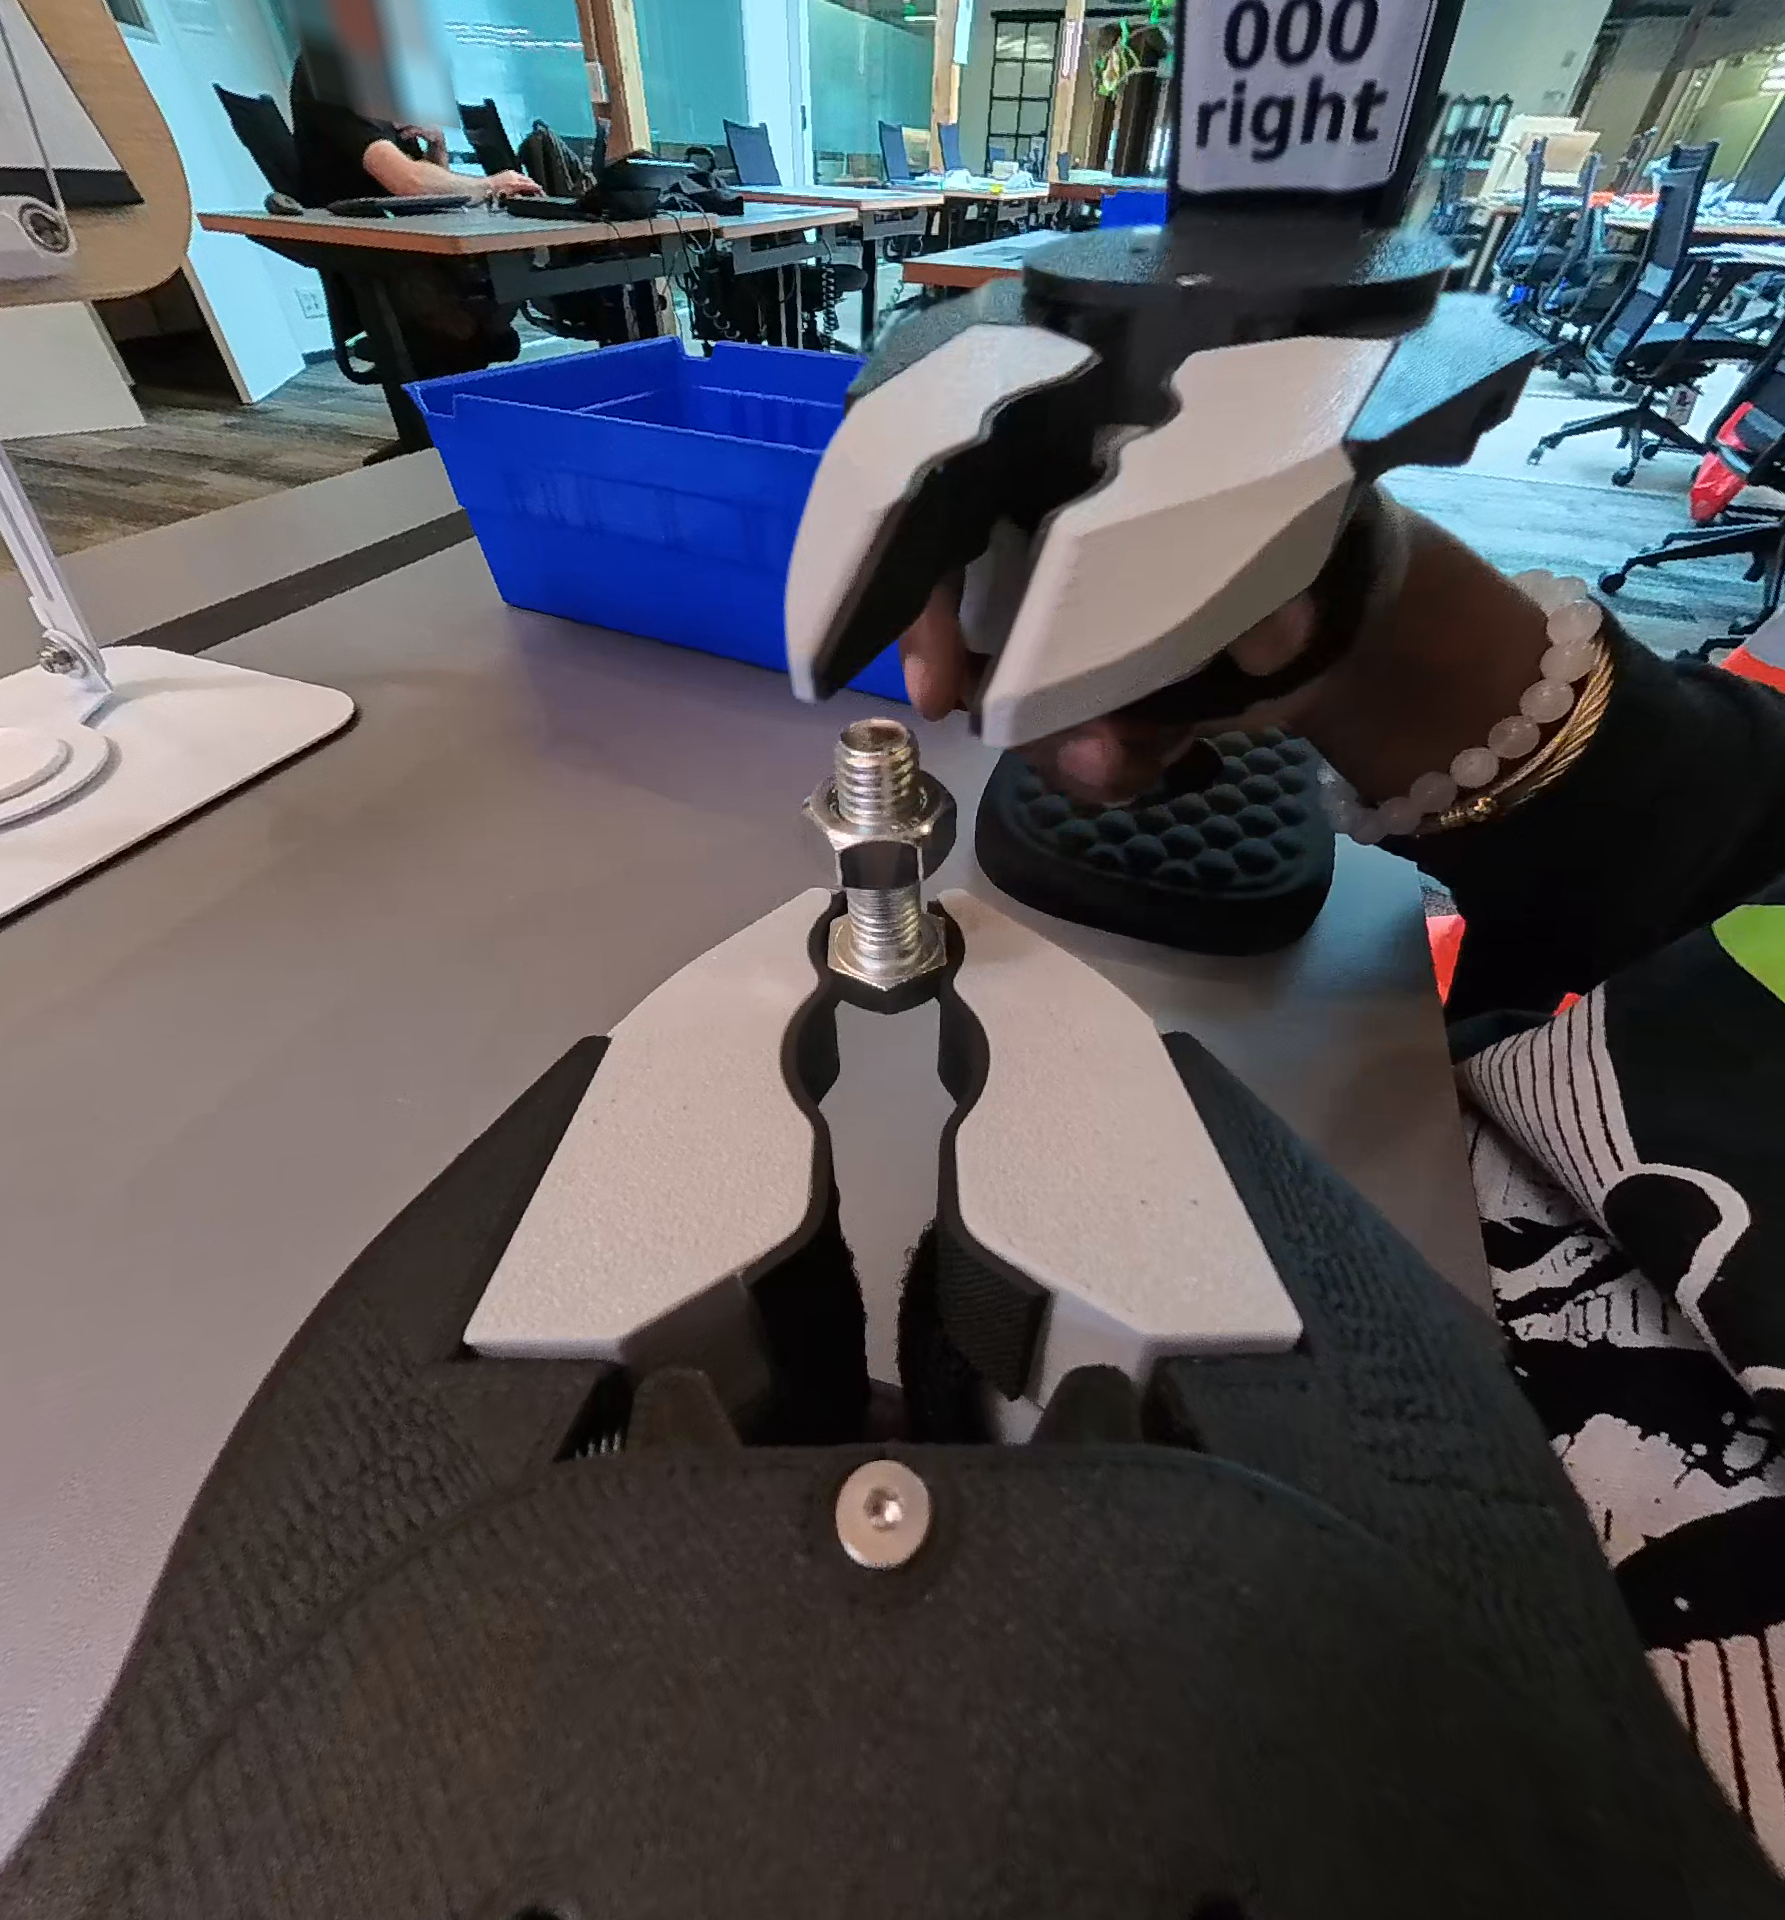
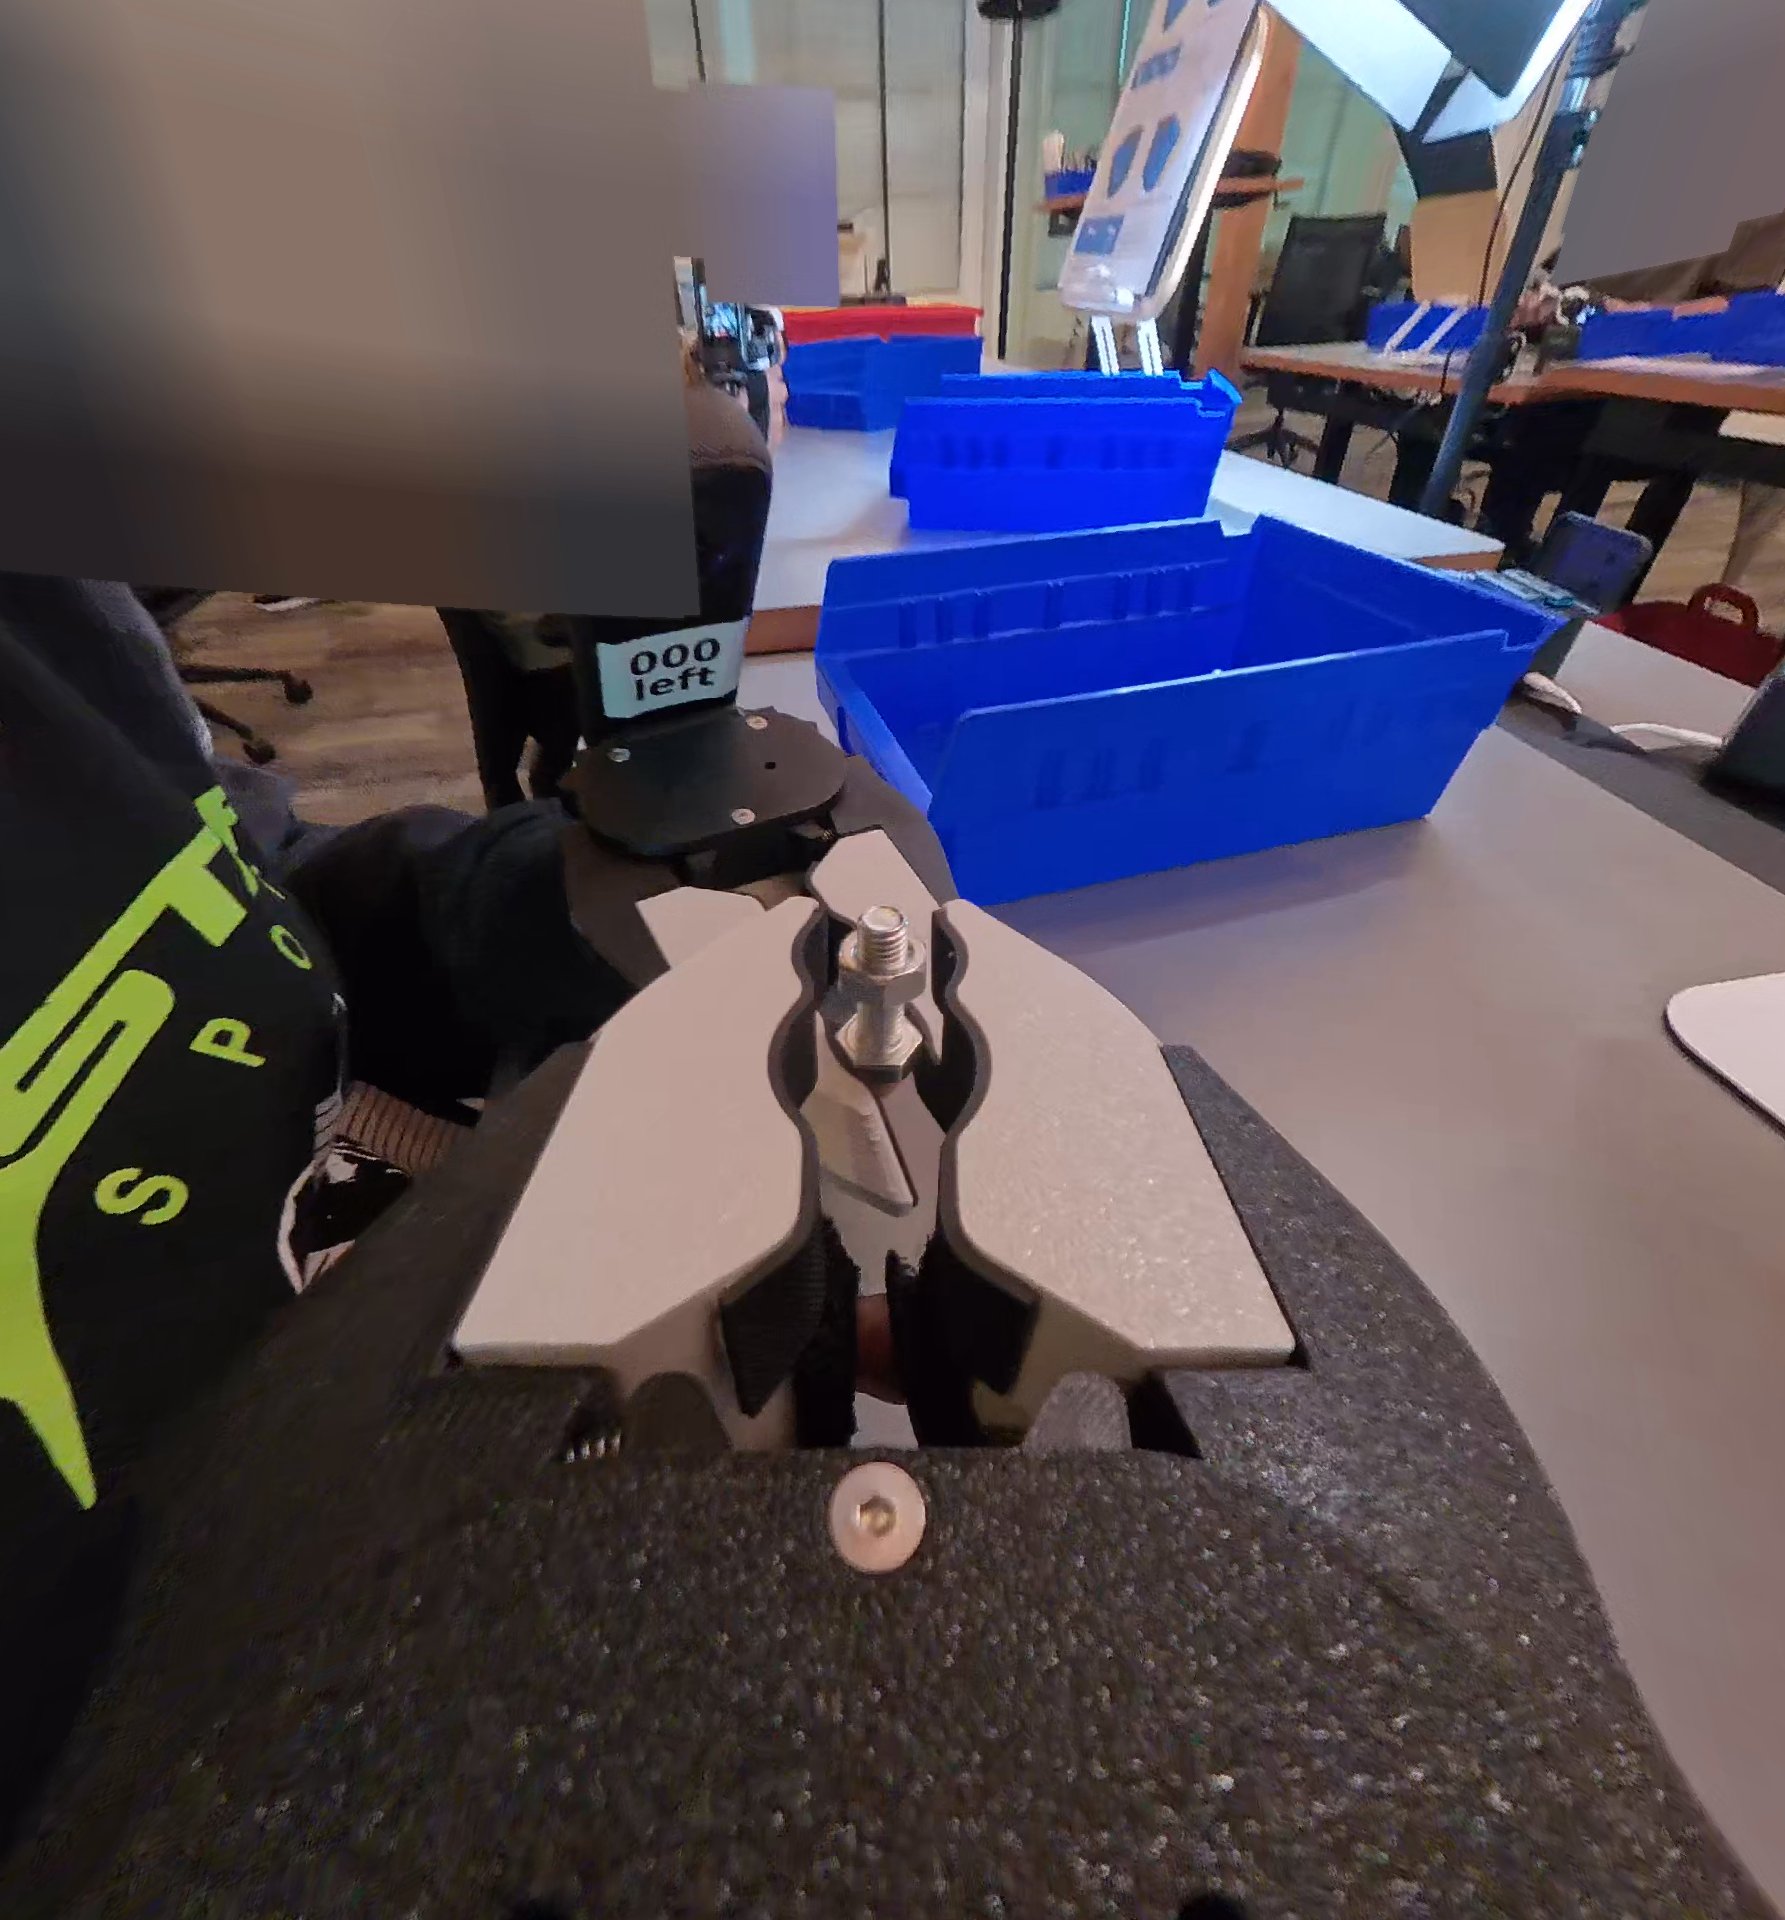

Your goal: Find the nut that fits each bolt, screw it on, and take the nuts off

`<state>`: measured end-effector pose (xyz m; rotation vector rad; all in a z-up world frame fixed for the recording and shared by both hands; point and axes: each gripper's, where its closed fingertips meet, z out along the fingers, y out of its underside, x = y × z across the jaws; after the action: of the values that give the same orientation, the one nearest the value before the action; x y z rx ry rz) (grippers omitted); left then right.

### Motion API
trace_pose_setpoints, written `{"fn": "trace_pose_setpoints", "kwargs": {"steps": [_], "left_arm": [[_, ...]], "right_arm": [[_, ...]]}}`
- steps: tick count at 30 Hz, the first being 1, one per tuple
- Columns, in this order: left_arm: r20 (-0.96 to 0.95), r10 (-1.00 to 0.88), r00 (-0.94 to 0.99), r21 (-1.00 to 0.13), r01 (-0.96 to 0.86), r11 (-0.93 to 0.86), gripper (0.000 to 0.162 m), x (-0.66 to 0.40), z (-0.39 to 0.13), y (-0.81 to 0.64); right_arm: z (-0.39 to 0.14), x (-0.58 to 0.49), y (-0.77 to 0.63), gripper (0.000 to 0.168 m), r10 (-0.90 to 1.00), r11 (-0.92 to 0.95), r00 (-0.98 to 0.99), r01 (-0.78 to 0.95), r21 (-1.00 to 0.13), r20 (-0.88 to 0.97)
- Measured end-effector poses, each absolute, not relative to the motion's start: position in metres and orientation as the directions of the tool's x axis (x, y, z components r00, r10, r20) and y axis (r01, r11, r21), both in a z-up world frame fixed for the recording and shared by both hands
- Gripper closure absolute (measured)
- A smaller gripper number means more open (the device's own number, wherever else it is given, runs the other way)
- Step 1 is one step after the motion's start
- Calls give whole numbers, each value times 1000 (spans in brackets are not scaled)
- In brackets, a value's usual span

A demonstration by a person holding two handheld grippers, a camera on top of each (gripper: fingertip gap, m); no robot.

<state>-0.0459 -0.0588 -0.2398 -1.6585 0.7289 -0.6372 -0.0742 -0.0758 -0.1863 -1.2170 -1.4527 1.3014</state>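
Observation:
A silver bolt [image 1: 880, 914] stands upright with its hex head clamped between the fingertips of my left gripper [image 1: 883, 920]. A silver hex nut [image 1: 880, 831] sits about halfway down the thread, and the thread tip sticks out above it. My right gripper [image 1: 903, 707] hangs just above the bolt tip, jaws a little apart, holding nothing and touching neither bolt nor nut. In the right wrist view, the bolt [image 2: 872, 1023] and nut [image 2: 880, 977] show in the gap between the fingers of my right gripper [image 2: 877, 925].
A blue bin [image 1: 659, 520] [image 2: 1179, 748] stands on the grey table [image 1: 348, 1039] behind the bolt. A second blue bin [image 2: 1054, 457] is farther off. A white stand base [image 1: 140, 748] lies to the left. A black honeycomb pad [image 1: 1158, 842] lies under the person's hand. Tip to tip, the grippers are about 6 centimeters apart.

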Motion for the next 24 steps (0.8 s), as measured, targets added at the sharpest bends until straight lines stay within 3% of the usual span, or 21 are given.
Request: {"fn": "trace_pose_setpoints", "kwargs": {"steps": [12, 18, 24], "left_arm": [[30, -757, 653, -981, -126, -147, 147, -45, -240, -59], [57, -741, 669, -985, -81, -149, 118, -50, -235, -56], [68, -728, 683, -989, -52, -141, 111, -54, -231, -54]], "right_arm": [[-193, -77, -75, 159, 979, 3, -199, 185, -983, -35], [-183, -65, -52, 159, 990, -65, -113, 144, -987, -82], [-150, -28, -3, 159, 991, -130, 41, 75, -989, -127]]}}
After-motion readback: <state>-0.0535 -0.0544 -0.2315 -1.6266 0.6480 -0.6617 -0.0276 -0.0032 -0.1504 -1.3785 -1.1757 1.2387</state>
